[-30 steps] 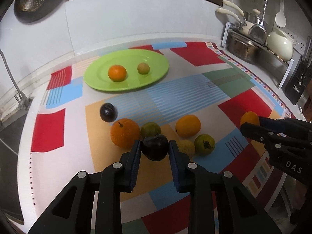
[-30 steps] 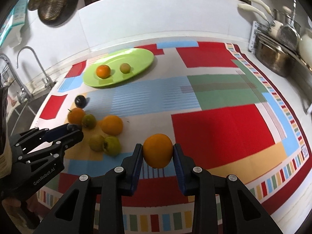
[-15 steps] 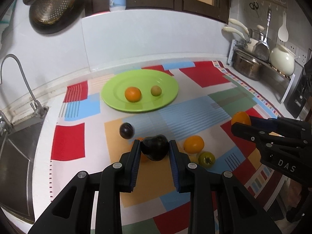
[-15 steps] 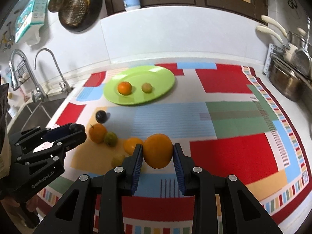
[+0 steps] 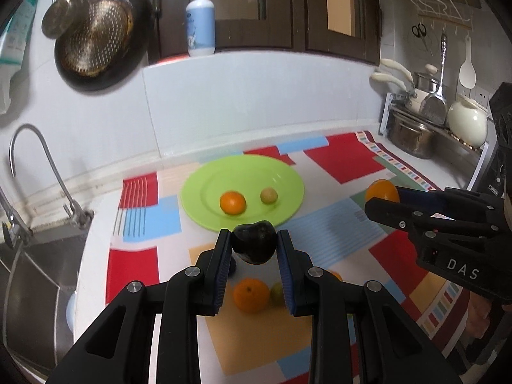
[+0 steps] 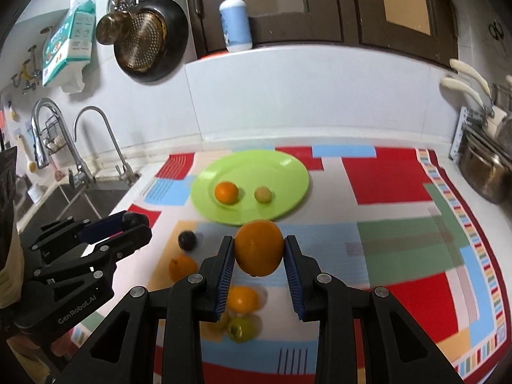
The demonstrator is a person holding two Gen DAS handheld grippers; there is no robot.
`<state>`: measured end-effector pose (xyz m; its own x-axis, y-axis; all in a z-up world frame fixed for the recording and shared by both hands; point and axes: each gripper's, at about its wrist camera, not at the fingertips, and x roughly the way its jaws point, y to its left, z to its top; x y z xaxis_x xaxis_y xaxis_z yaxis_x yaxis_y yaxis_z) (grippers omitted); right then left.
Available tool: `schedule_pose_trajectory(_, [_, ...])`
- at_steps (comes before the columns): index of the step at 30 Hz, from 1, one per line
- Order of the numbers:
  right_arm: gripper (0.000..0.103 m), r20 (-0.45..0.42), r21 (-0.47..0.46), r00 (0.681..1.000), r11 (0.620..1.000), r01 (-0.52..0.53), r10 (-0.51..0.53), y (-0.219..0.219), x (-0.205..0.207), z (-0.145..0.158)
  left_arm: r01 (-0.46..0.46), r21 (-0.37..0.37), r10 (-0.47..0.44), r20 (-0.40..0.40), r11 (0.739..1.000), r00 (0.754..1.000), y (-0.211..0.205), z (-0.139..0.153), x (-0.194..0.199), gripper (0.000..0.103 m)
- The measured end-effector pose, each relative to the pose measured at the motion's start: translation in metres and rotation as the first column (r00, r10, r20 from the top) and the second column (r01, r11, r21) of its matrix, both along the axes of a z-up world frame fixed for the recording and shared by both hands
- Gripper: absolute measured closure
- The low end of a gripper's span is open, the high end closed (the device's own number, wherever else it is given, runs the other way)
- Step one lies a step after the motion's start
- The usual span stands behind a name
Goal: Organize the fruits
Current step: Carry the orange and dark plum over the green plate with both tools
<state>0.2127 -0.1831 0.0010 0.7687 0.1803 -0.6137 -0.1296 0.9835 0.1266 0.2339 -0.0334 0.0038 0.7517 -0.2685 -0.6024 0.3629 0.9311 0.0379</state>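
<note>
My left gripper (image 5: 254, 246) is shut on a dark plum (image 5: 254, 245), held in the air above the mat. My right gripper (image 6: 259, 249) is shut on a large orange (image 6: 259, 247), also lifted; it shows at the right of the left wrist view, the orange (image 5: 381, 190) at its tip. Beyond both lies a green plate (image 5: 198, 192) (image 6: 288, 172) with a small orange (image 6: 226, 192) and a pale green fruit (image 6: 263, 194) on it. Loose fruits stay on the mat below: a second dark plum (image 6: 187, 240), oranges (image 6: 181, 267) (image 6: 242, 299) and a green fruit (image 6: 241, 329).
A patchwork mat (image 6: 400, 217) covers the counter. A sink (image 5: 35, 275) with a tap (image 5: 38, 166) is at the left. Pots on a rack (image 5: 416, 134) and a white kettle (image 5: 467, 123) stand at the right. A pan (image 6: 150, 43) hangs on the wall; a pump bottle (image 6: 235, 19) stands on the ledge.
Both grippers have risen with their fruit and tilted up, so the plate and back wall come more into view and the loose fruits have dropped low between the fingers.
</note>
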Motion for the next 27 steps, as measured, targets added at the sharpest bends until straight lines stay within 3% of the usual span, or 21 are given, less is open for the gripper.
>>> schedule_pose_trajectory(18, [0.071,0.072,-0.011,0.996,0.999,-0.047,0.048,-0.002,0.048,0.028,0.0,-0.011,0.0,0.015,1.0,1.0,-0.007,0.015,0.049,0.074])
schedule_pose_trajectory(27, [0.071,0.043,0.014,0.996,0.997,-0.082,0.081,-0.002,0.086,0.027,-0.009,-0.006,0.009,0.006,1.0,1.0,-0.009,0.015,0.081,0.074])
